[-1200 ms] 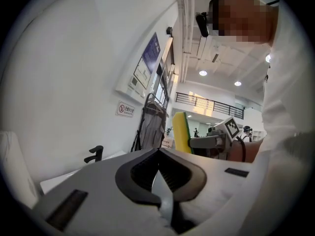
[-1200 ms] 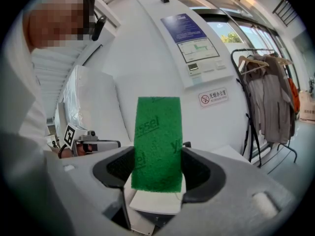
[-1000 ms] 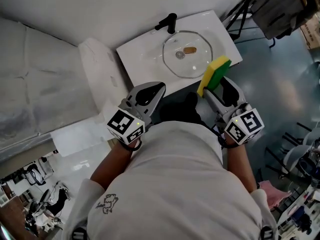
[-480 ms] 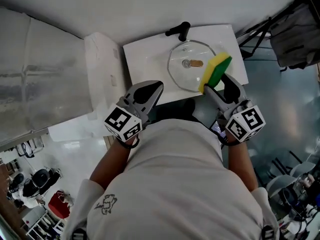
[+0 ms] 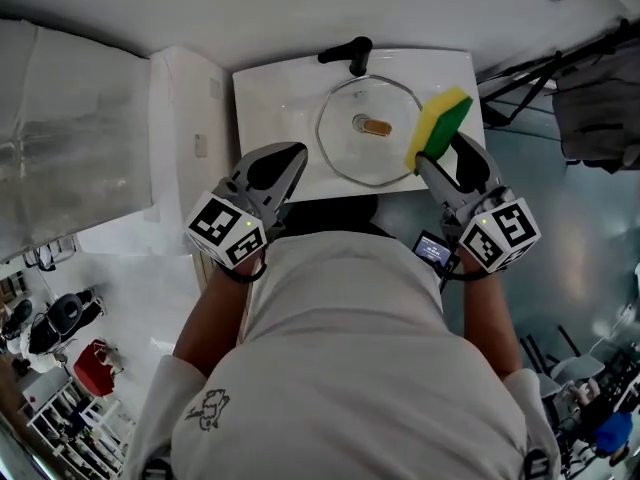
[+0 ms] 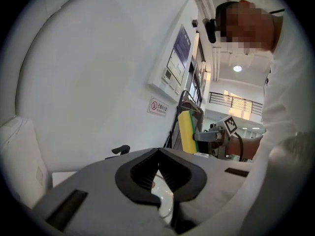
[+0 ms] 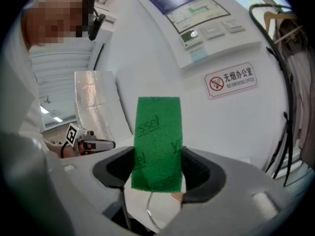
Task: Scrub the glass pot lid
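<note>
The right gripper (image 5: pixel 452 158) had its jaws clamped on the sponge (image 5: pixel 440 126) near the glass lid (image 5: pixel 350 153). The left gripper (image 5: pixel 275 166) had its jaws together, with nothing between them.

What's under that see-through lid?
The glass lid lies on the white sink, whose white surface shows through the glass. The brown handle at the lid's middle covers the spot beneath it.
</note>
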`<control>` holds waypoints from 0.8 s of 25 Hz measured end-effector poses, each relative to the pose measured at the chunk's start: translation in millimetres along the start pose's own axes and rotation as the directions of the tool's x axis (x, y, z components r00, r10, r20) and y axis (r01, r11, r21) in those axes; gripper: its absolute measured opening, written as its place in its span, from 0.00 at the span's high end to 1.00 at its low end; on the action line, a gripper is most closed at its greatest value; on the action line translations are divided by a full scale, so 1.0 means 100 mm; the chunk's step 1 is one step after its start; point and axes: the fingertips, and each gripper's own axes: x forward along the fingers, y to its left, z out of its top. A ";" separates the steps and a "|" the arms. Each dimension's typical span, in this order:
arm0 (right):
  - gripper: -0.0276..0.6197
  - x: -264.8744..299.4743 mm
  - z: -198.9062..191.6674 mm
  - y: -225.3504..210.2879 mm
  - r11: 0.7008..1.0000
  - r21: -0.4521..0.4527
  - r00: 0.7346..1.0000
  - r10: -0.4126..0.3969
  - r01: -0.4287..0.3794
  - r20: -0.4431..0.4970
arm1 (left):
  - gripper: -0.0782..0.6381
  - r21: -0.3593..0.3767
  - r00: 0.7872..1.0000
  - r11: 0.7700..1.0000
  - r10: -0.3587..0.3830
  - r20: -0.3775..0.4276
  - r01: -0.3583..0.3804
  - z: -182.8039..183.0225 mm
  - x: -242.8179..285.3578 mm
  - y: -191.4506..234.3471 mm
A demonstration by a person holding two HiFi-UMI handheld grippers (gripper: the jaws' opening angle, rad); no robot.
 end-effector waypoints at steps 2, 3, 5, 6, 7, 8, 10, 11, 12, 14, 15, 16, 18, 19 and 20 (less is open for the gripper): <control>0.50 0.01 -0.02 -0.11 1.000 0.022 1.000 0.007 -0.006 -0.020 | 0.89 -0.018 0.999 1.000 0.008 -0.032 -0.008 -0.10 0.06 0.02; 0.50 0.01 -0.03 -0.15 1.000 0.030 1.000 0.009 -0.008 -0.029 | 0.89 -0.038 0.999 0.999 0.007 -0.048 -0.008 -0.15 0.08 0.03; 0.50 0.07 -0.06 -0.25 0.999 0.042 0.999 0.004 -0.002 -0.050 | 0.89 -0.075 0.998 0.997 0.003 -0.062 -0.008 -0.23 0.14 0.11; 0.50 0.12 -0.07 -0.32 0.999 0.048 0.998 0.001 0.002 -0.056 | 0.89 -0.084 0.998 0.996 0.005 -0.058 -0.009 -0.26 0.17 0.17; 0.50 0.18 -0.08 -0.38 0.999 0.054 0.998 -0.003 0.006 -0.059 | 0.89 -0.089 0.999 0.996 0.009 -0.054 -0.013 -0.29 0.21 0.24; 0.50 0.22 -0.09 -0.42 0.998 0.058 0.998 -0.005 0.009 -0.061 | 0.89 -0.096 0.998 0.995 0.012 -0.055 -0.017 -0.33 0.24 0.31; 0.50 0.29 -0.13 -0.49 0.998 0.061 0.998 -0.011 0.015 -0.067 | 0.89 -0.113 0.998 0.993 0.010 -0.070 -0.018 -0.47 0.30 0.43; 0.50 0.31 -0.15 -0.52 0.998 0.062 0.997 -0.014 0.018 -0.072 | 0.89 -0.119 0.997 0.993 0.007 -0.077 -0.016 -0.54 0.32 0.49; 0.50 0.35 -0.19 -0.56 0.998 0.063 0.997 -0.017 0.022 -0.078 | 0.89 -0.125 0.997 0.992 0.006 -0.083 -0.016 -0.60 0.34 0.56; 0.50 0.40 -0.26 -0.63 0.997 0.066 0.995 -0.026 0.033 -0.097 | 0.89 -0.140 0.995 0.990 0.009 -0.094 -0.022 -0.70 0.39 0.67; 0.50 0.42 -0.30 -0.67 0.997 0.068 0.994 -0.032 0.039 -0.106 | 0.89 -0.151 0.995 0.988 0.009 -0.104 -0.025 -0.75 0.41 0.71; 0.50 0.45 -0.33 -0.70 0.997 0.070 0.993 -0.037 0.045 -0.116 | 0.89 -0.163 0.993 0.986 0.007 -0.116 -0.026 -0.81 0.43 0.75; 0.50 0.49 -0.39 -0.76 0.996 0.072 0.990 -0.045 0.055 -0.135 | 0.89 -0.193 0.989 0.981 -0.003 -0.150 -0.026 -0.95 0.49 0.83; 0.50 0.52 -0.43 -0.79 0.996 0.074 0.988 -0.047 0.058 -0.144 | 0.89 -0.210 0.985 0.977 -0.012 -0.173 -0.025 -1.04 0.53 0.87; 0.50 0.54 -0.46 -0.82 0.995 0.077 0.987 -0.048 0.061 -0.154 | 0.88 -0.227 0.979 0.974 -0.024 -0.201 -0.023 -1.15 0.56 0.90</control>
